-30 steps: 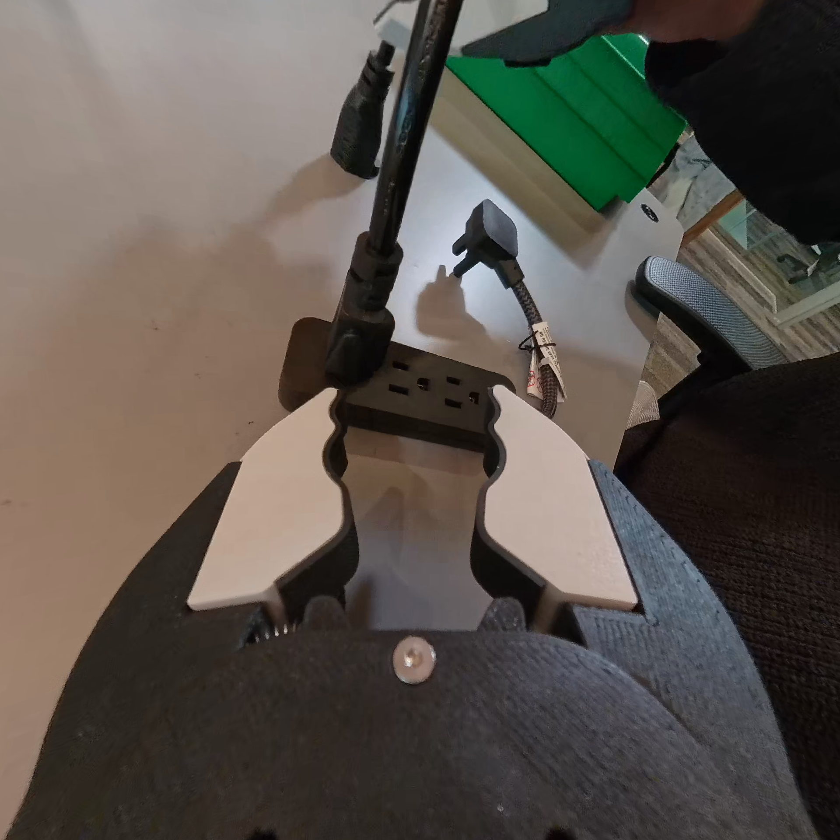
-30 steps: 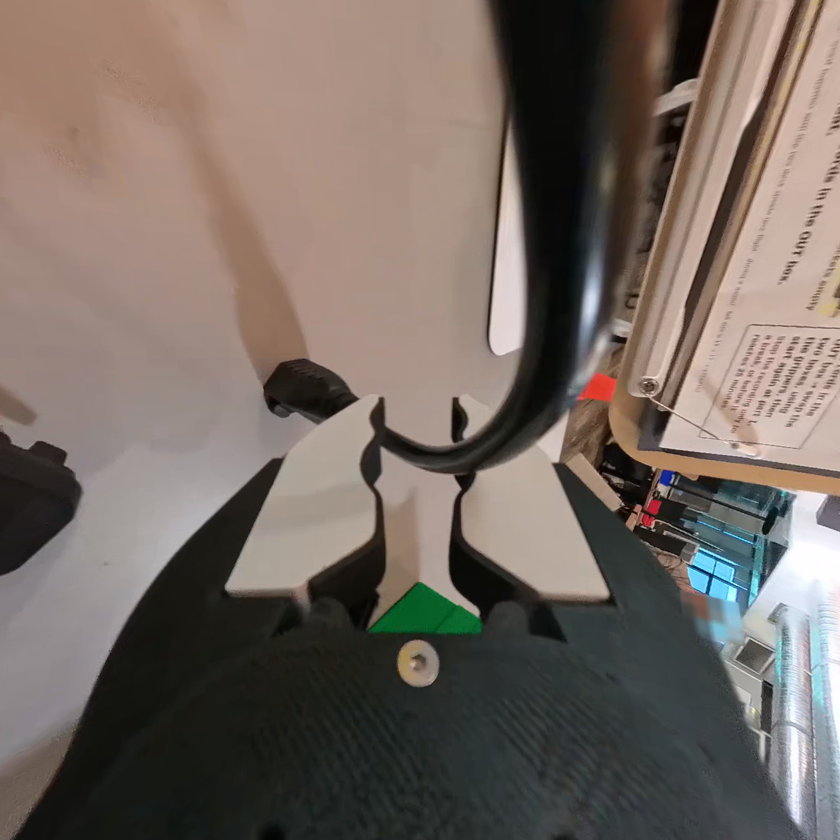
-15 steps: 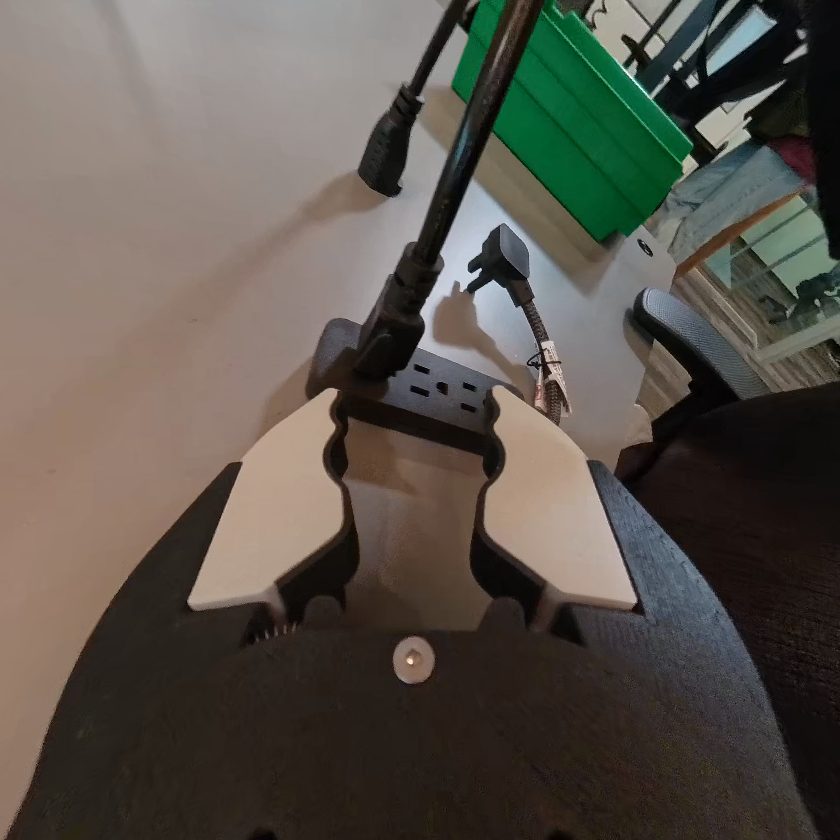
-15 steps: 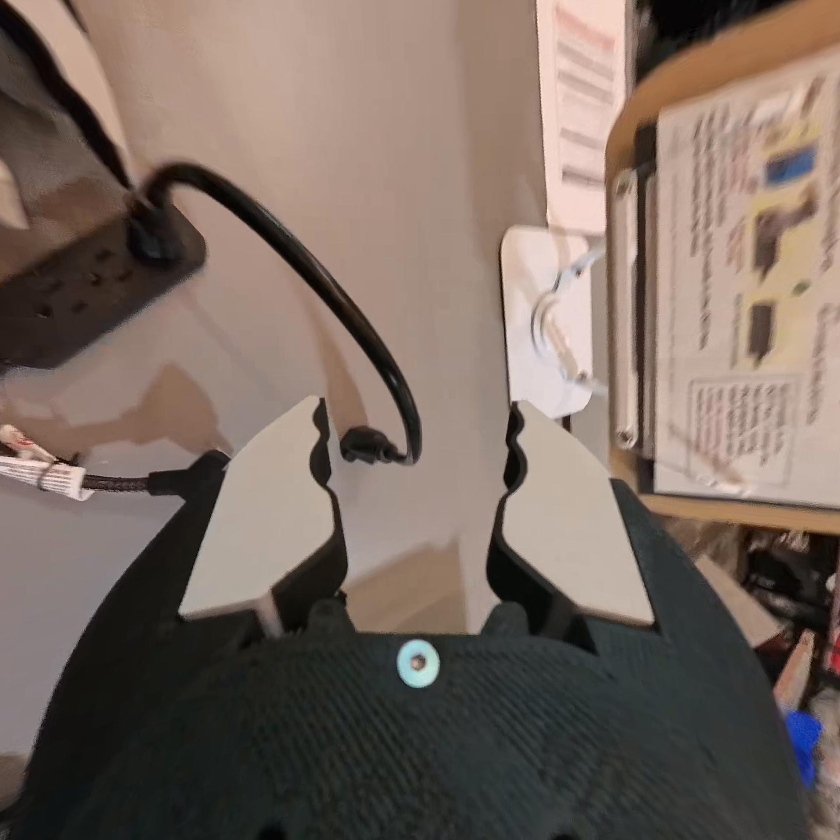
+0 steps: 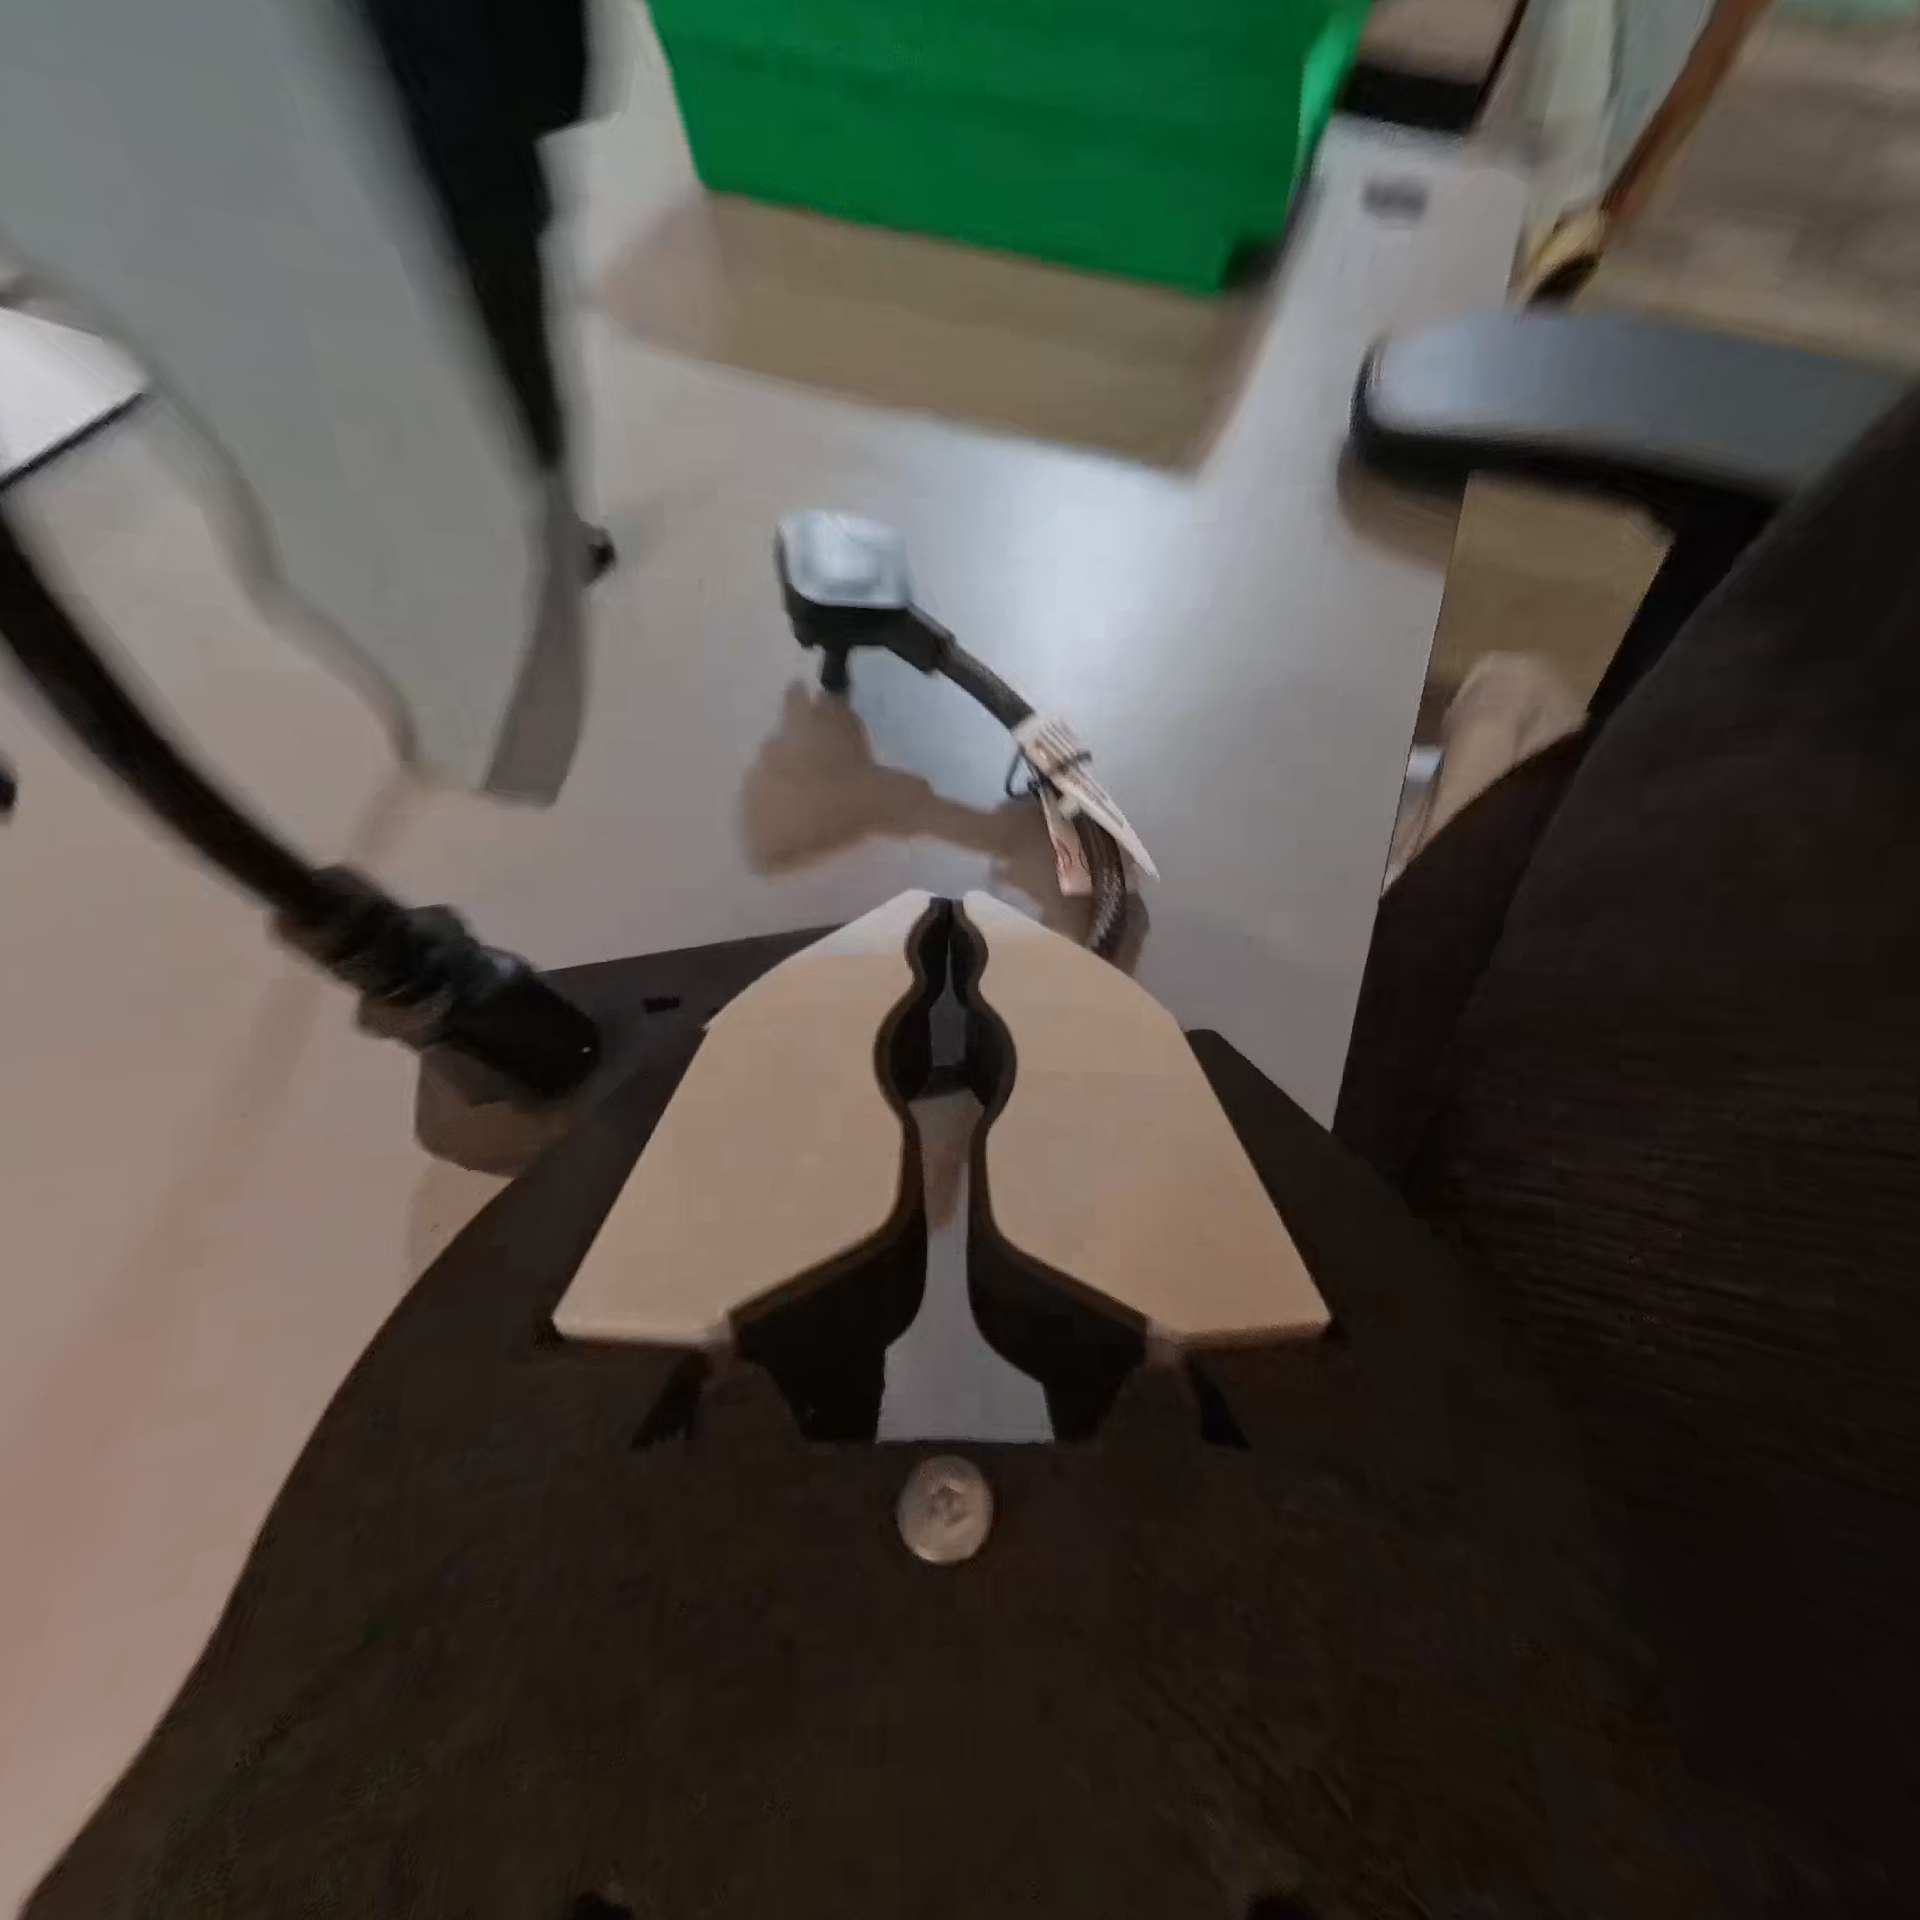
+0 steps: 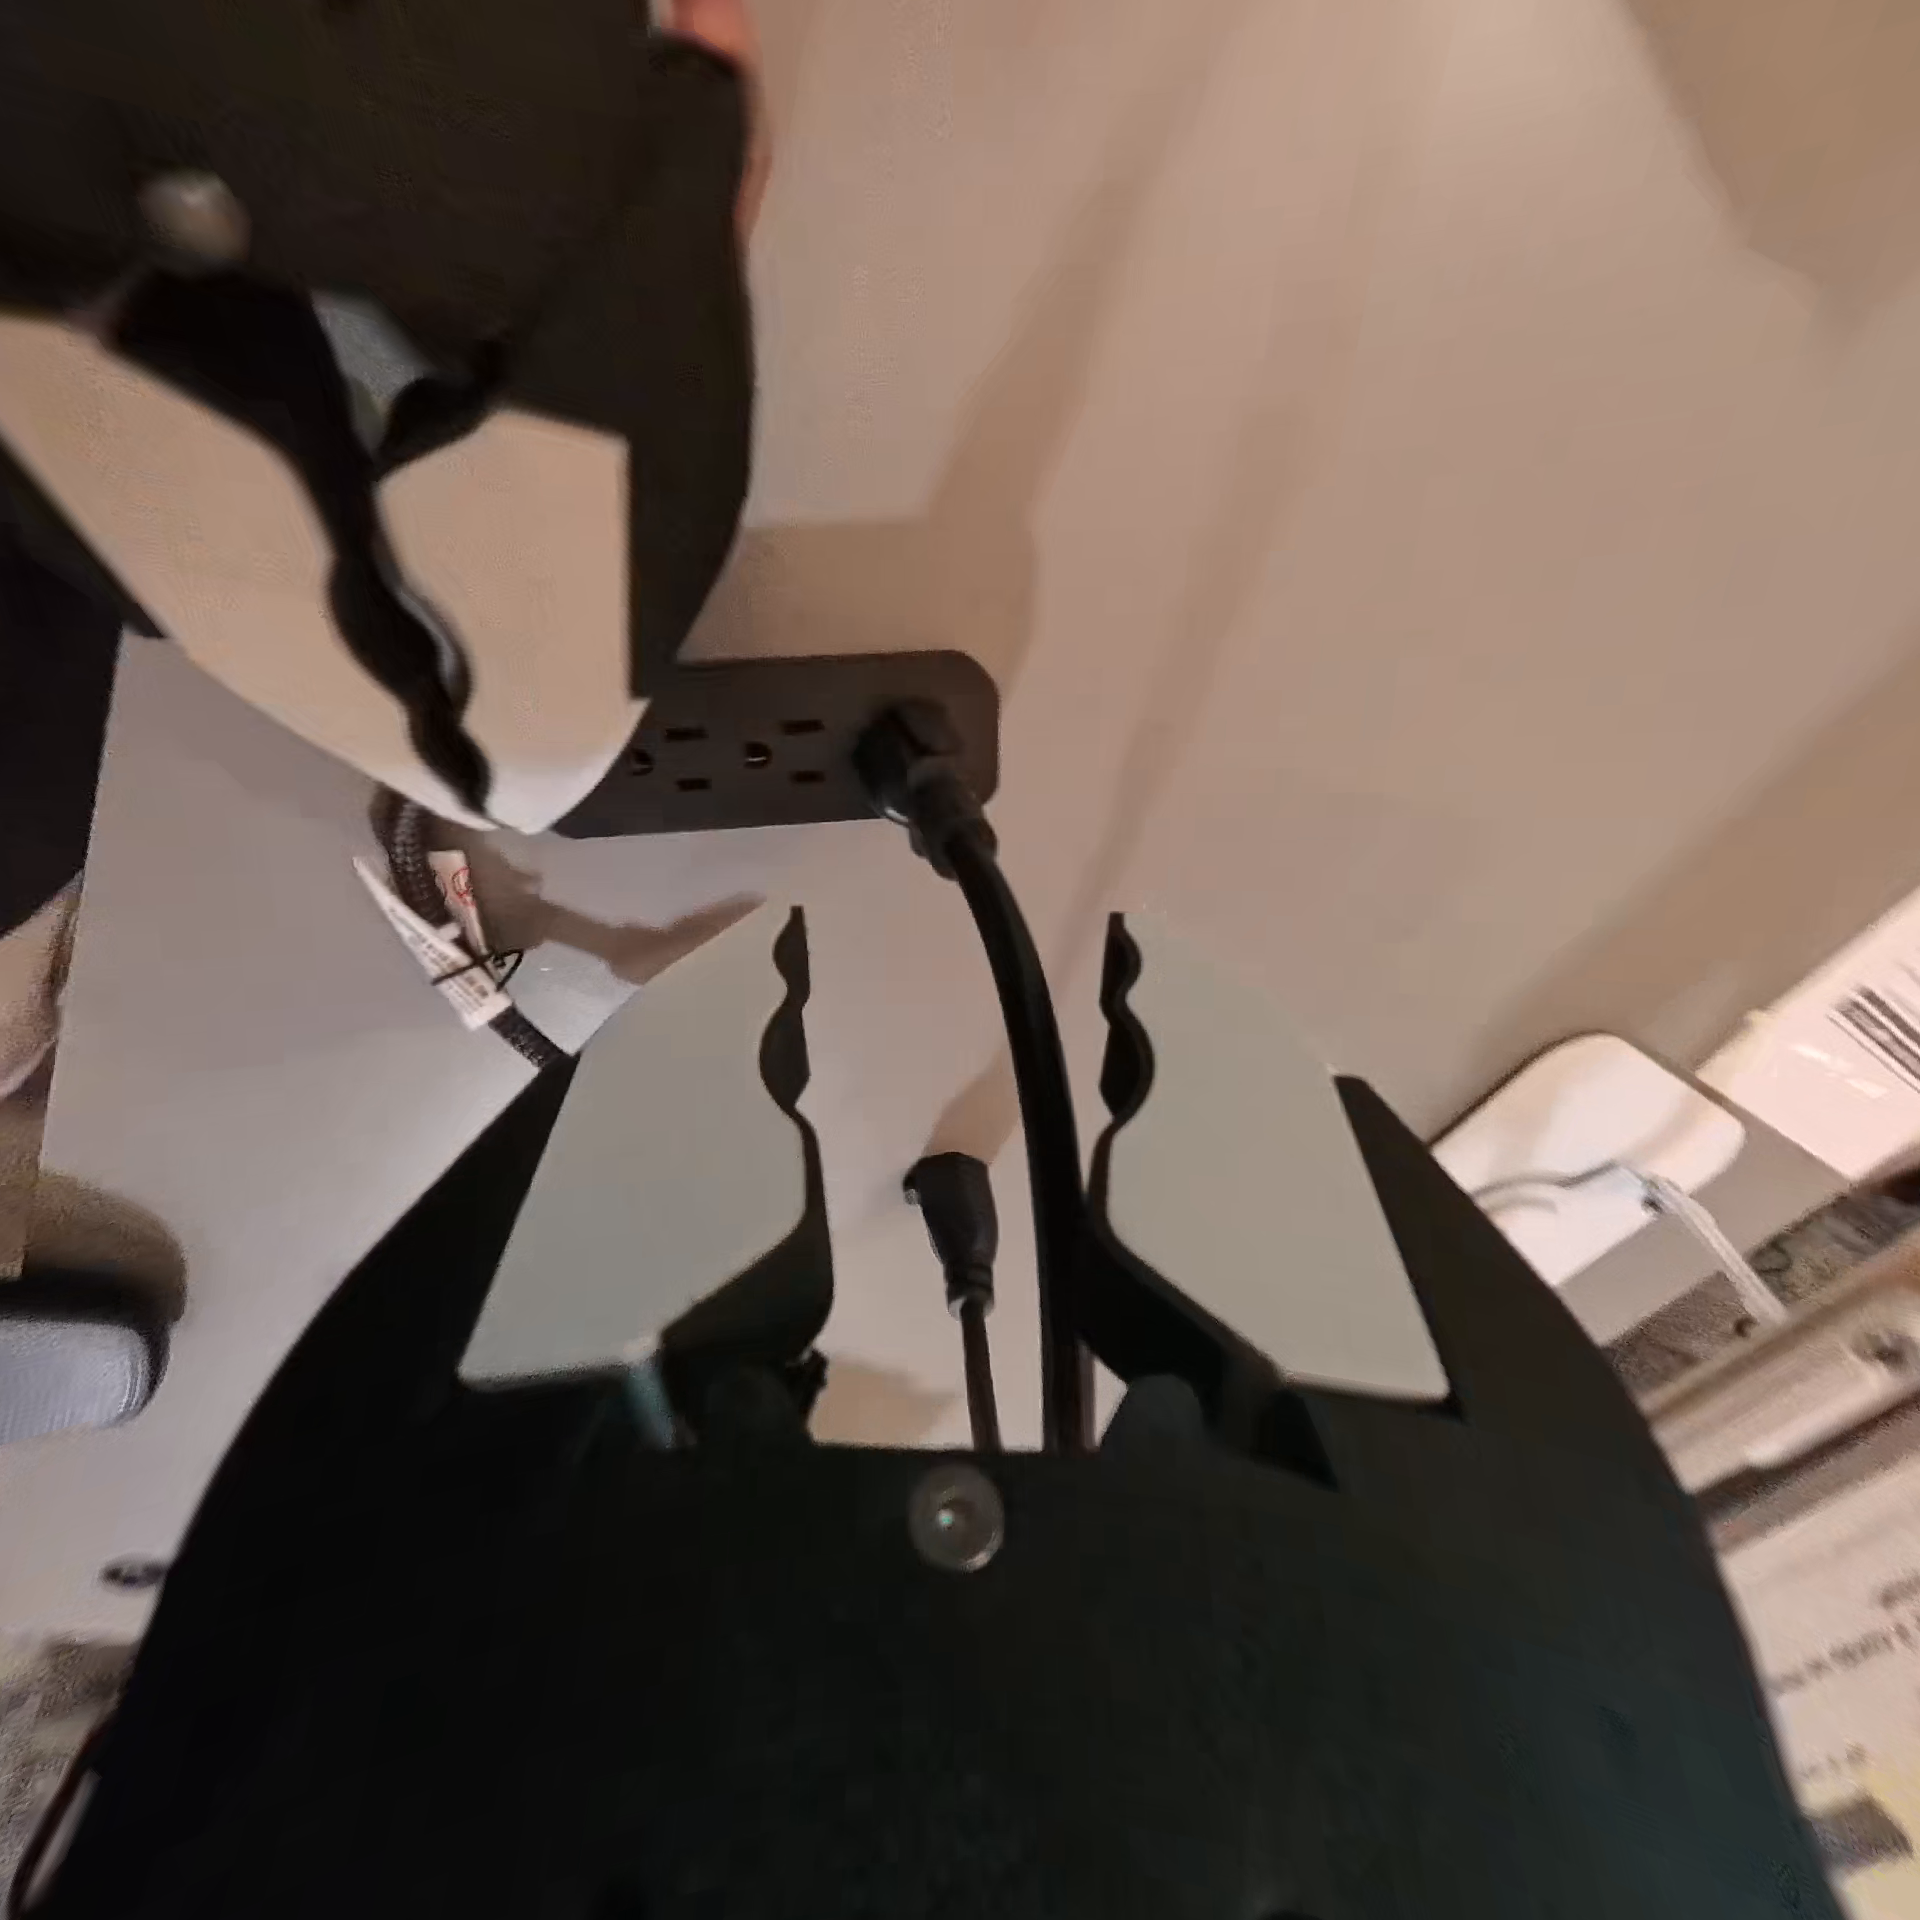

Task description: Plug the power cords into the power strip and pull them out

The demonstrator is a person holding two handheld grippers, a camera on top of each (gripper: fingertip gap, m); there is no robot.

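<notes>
Resting on the power strip point(image 6: 800, 753), left gripper point(image 5: 951, 914) jaws are closed, empty. Right gripper point(image 6: 951, 920) jaws are spread around the plugged cord point(image 6: 1023, 997). If pulled unbraced, the strip could be dragged.

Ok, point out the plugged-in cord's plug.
In the right wrist view, the plug sits in the power strip's right-end socket, ahead of the open right gripper.

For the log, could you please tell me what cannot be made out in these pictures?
- Left wrist view: power strip mostly hidden under the shut left gripper.
- Left wrist view: motion blur smears the plugged cord.
- Right wrist view: loose connector's cable runs behind the right gripper.
</notes>
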